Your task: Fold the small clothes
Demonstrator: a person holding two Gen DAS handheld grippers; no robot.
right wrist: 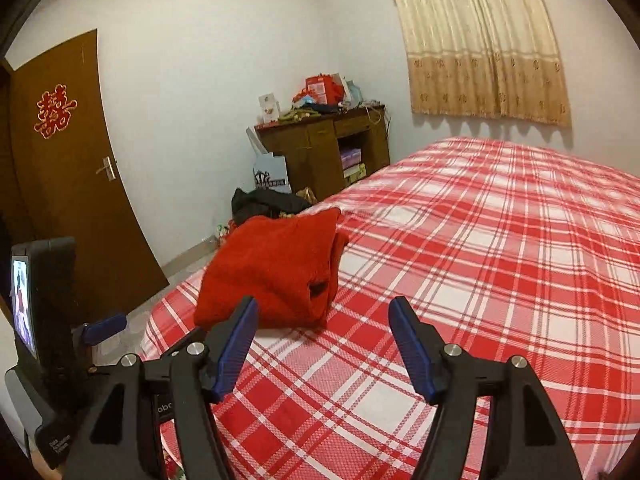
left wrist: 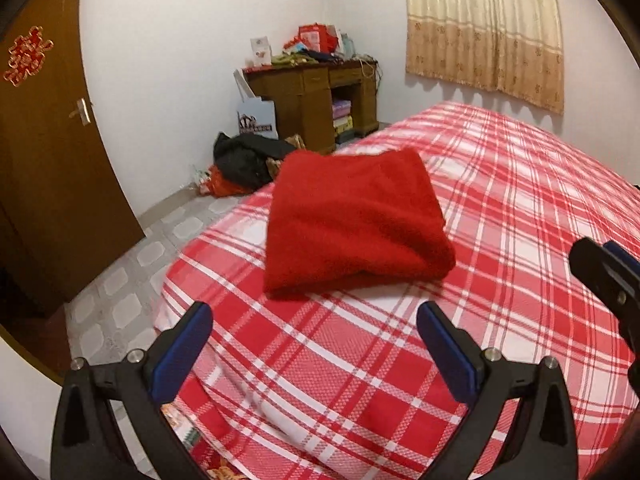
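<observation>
One fuzzy red fleece garment (left wrist: 352,220), folded into a compact block, lies on the near left part of the red-and-white plaid bedsheet (left wrist: 500,200), close to the bed's left edge. We judge it sits there as a finished fold, set down within reach of both tools and apart from the bare middle of the bed; in the right wrist view a dark slit (right wrist: 318,289), perhaps a pocket or label, shows on its near side.

Two tongs, both ours. We hold the left gripper (left wrist: 314,330) with its blue-padded fingers spread wide, grasping nothing, hovering above the sheet just short of the garment. We hold the right gripper (right wrist: 322,322) likewise released and empty, to the right of the garment. We read this as a pause between pieces.

Background, counted: one brown wooden door (right wrist: 76,184) bearing one red paper ornament (right wrist: 55,111), far left; one dark wooden desk (left wrist: 316,104) heaped with clutter; one beige patterned curtain (right wrist: 480,44), far right; one dark heap of clothing (left wrist: 248,158) on the tiled floor.
</observation>
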